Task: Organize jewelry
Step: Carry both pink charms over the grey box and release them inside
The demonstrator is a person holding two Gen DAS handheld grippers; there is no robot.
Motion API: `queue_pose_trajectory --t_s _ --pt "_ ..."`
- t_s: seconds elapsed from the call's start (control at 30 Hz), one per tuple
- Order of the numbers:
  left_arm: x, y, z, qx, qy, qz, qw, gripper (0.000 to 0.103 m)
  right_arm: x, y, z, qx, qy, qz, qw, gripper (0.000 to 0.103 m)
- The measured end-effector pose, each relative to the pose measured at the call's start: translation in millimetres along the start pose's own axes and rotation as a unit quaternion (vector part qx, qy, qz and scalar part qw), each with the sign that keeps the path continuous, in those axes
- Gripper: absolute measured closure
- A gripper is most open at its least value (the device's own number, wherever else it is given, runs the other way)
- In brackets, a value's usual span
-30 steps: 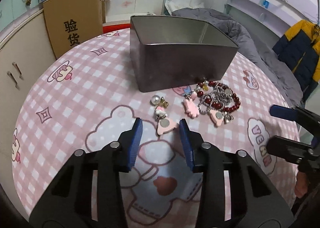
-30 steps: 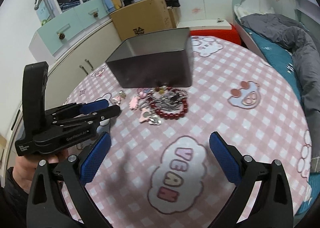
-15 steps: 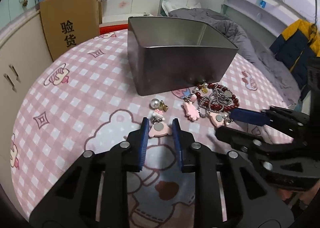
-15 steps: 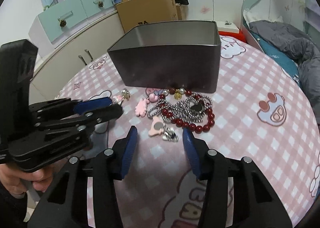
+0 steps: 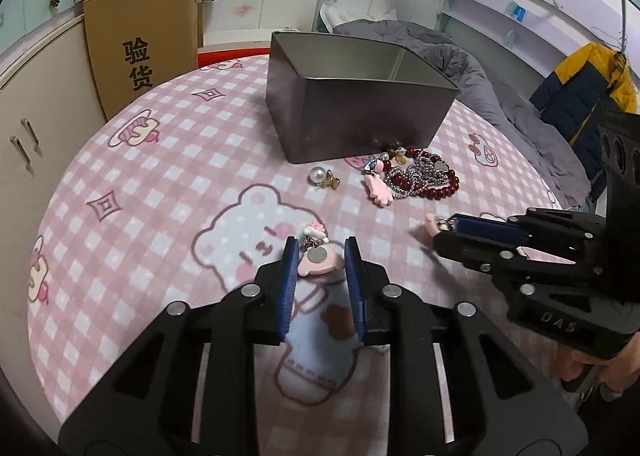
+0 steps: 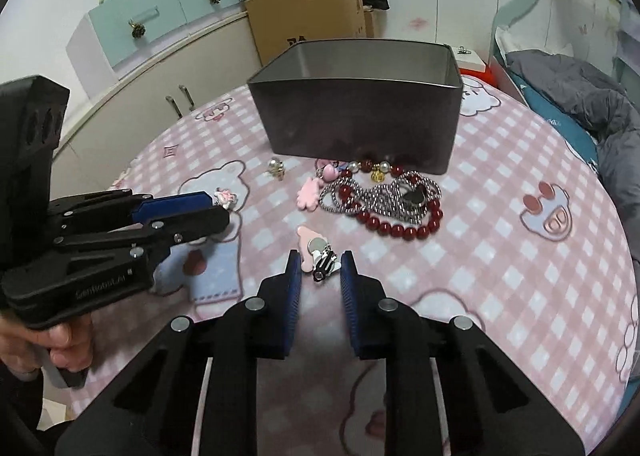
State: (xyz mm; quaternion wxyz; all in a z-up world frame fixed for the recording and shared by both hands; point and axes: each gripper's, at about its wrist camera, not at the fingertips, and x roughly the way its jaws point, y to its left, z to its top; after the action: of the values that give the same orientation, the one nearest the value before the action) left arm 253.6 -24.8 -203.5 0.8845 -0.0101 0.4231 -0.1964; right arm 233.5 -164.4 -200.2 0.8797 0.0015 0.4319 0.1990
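A grey metal tin (image 5: pixel 360 116) (image 6: pixel 360 120) stands open on the pink checked tablecloth (image 5: pixel 160 176). In front of it lie a red bead bracelet tangled with silver chain (image 5: pixel 420 180) (image 6: pixel 392 204), a pink paw charm (image 5: pixel 378 192) (image 6: pixel 308 192) and a pearl earring (image 5: pixel 320 175) (image 6: pixel 276 167). My left gripper (image 5: pixel 320 252) (image 6: pixel 219 208) is shut on a pink charm with a small cat pendant (image 5: pixel 320 262), nearer than the pile. My right gripper (image 6: pixel 320 256) (image 5: pixel 442 228) has its jaws closing, pads against a pink charm with a metal clasp (image 6: pixel 316 252).
A cardboard box (image 5: pixel 140 56) (image 6: pixel 312 16) leans on cream cabinets behind the table. A bed with a grey duvet (image 5: pixel 500 88) runs along the right side, with a jacket (image 5: pixel 588 88) hanging beyond. A hand holds each gripper handle.
Left jaws narrowed onto the pink charm and drew it back from the pile. The right gripper came in from wide open, jaws narrowing around the other pink charm near the beads.
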Motion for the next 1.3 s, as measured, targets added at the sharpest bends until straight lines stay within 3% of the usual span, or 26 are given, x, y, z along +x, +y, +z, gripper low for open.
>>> queue_pose_trajectory --t_s 0.37,0.83,1.03,1.3 --pt "-50.6 -6.6 19.0 0.009 -0.06 -0.004 0.9981 0.08 -53.2 -0.2 26.3 -0.005 -0.061 0.01 0.998 0.085" --pt "-97.9 -20.2 101.3 0.044 -0.165 -0.006 0.9852 0.08 -120.9 -17.8 103.4 -0.033 -0.168 -0.016 0.985 0.084" --pt "-93.8 -24.9 129.2 0.047 -0.176 -0.016 0.9832 0.08 -114.1 -23.6 128.8 -0.035 -0.172 -0.008 0.984 0.084" --pt "-63.5 -27.2 151.3 0.042 -0.154 -0.024 0.9869 0.08 -88.8 -31.1 145.2 -0.024 -0.155 0.013 0.988 0.084"
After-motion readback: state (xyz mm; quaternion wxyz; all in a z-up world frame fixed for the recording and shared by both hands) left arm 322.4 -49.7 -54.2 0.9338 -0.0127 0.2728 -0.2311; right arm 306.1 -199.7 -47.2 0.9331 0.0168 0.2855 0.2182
